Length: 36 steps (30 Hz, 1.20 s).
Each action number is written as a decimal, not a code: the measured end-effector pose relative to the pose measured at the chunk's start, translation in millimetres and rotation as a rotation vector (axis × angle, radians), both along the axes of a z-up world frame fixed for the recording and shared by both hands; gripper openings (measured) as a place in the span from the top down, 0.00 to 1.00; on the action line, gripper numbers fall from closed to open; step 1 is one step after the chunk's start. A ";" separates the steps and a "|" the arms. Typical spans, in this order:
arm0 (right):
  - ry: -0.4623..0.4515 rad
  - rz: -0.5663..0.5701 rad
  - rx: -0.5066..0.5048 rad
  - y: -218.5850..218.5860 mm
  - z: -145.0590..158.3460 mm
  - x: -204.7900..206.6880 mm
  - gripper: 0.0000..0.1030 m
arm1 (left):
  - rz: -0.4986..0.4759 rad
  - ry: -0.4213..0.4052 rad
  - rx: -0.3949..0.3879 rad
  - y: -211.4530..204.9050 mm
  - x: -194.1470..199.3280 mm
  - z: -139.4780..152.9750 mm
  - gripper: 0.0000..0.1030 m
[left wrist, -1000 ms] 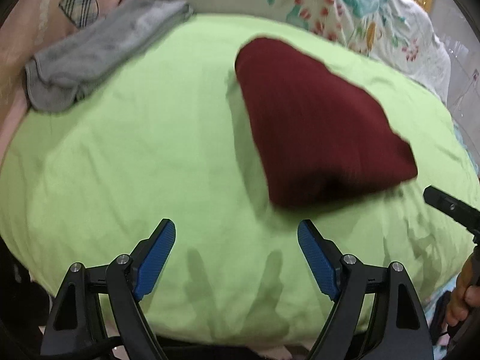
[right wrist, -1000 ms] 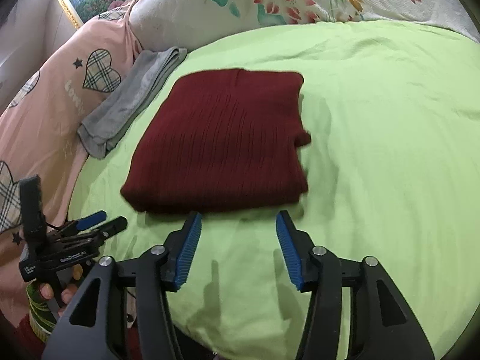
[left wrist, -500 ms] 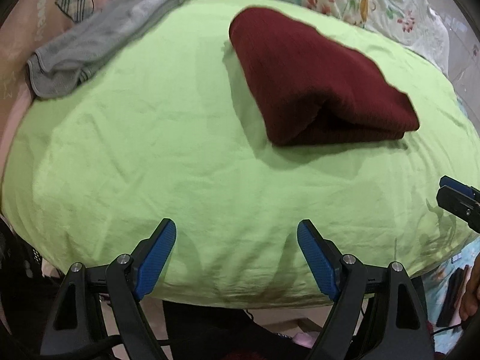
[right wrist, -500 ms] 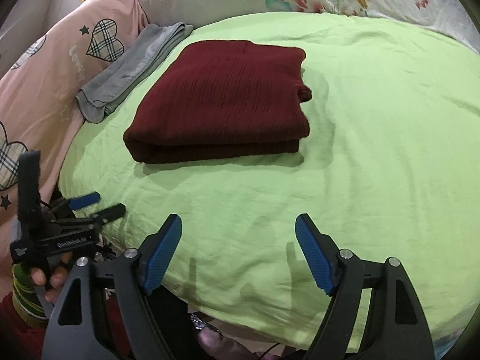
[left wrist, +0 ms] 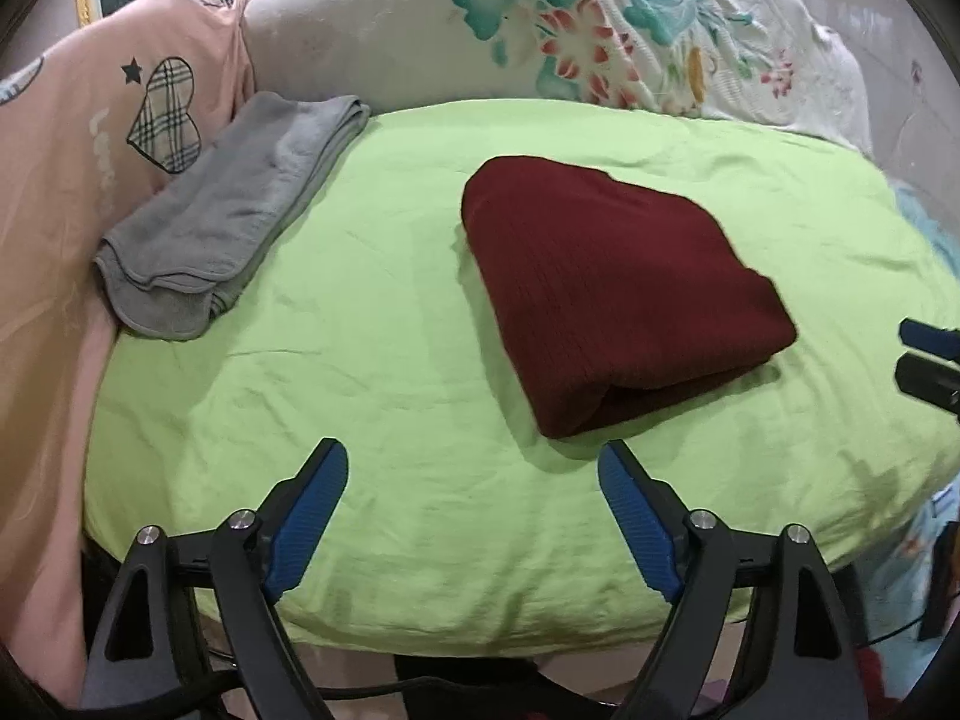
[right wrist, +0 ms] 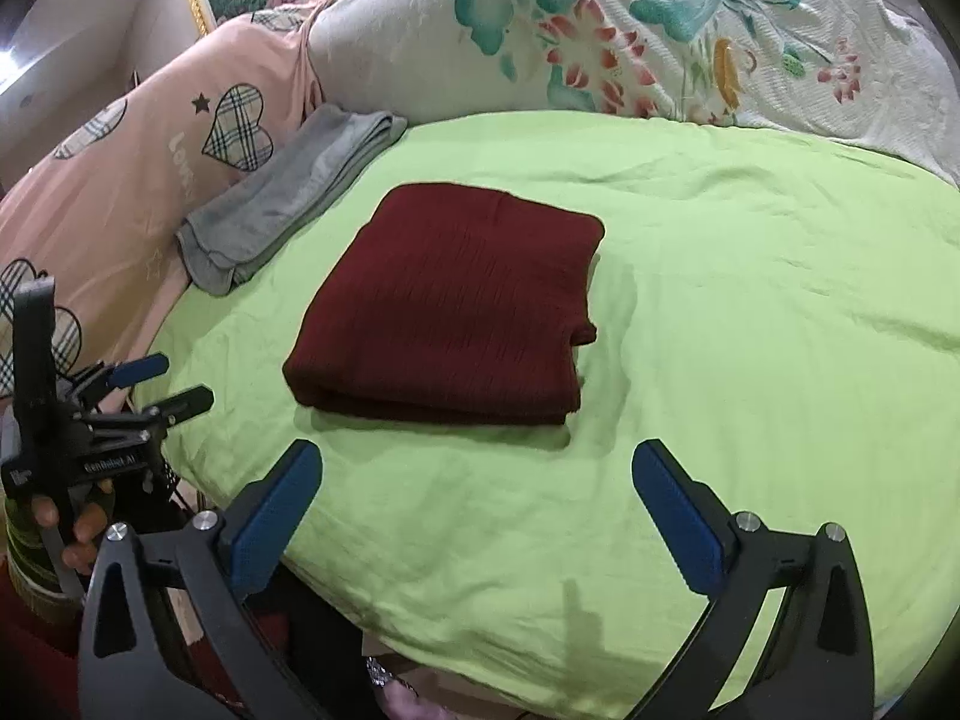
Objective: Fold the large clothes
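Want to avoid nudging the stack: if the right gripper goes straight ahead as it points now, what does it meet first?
Probably the folded maroon sweater: the open right gripper points at its near edge, over bare green sheet. Height above the bed is unclear.

The green bed [right wrist: 750, 312] lies bare to the right of the folded maroon garment [right wrist: 450, 312], a wide stretch where a tool could pass. Bare sheet also runs along the near edge, between the garment and both tools, the left tool [left wrist: 474, 516] and right tool [right wrist: 477, 516], each spread wide and holding nothing. On the garment's left a narrower strip of sheet separates it from the folded grey towel [left wrist: 228, 216]. The pink quilt [left wrist: 54, 192] and floral pillow [right wrist: 600, 42] close off the left and far sides. Below the bed's near edge the view is too dark to judge.
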State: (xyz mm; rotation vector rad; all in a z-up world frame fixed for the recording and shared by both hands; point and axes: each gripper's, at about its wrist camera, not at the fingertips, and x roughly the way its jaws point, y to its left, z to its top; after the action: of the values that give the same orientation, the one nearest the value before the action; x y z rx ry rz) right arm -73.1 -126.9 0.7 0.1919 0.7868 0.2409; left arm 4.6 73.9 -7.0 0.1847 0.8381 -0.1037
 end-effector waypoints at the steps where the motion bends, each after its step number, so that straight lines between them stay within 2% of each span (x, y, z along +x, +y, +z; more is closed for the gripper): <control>1: 0.007 -0.007 0.013 -1.1 -3.9 1.8 0.00 | 0.005 0.012 0.001 0.1 2.5 -3.7 0.15; 5: 0.041 -0.015 0.056 -0.7 -20.1 4.0 0.00 | 0.027 0.081 0.027 -0.6 11.3 -23.7 0.14; 8: 0.064 -0.006 0.053 2.8 -29.1 6.8 0.00 | 0.050 0.117 0.065 -5.4 16.2 -35.1 0.14; 26: 0.095 0.045 0.006 21.7 -29.5 39.1 0.00 | 0.026 0.091 0.058 -15.0 38.4 -27.4 0.14; 36: 0.086 0.072 -0.002 31.0 -21.2 54.1 0.00 | 0.019 0.062 0.019 -13.1 40.8 -11.8 0.14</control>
State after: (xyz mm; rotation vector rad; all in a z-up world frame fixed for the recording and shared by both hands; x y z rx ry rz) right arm -19.1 -95.9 -20.4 0.1733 0.8806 0.3015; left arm 45.4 60.7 -18.8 0.1918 0.9028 -0.0841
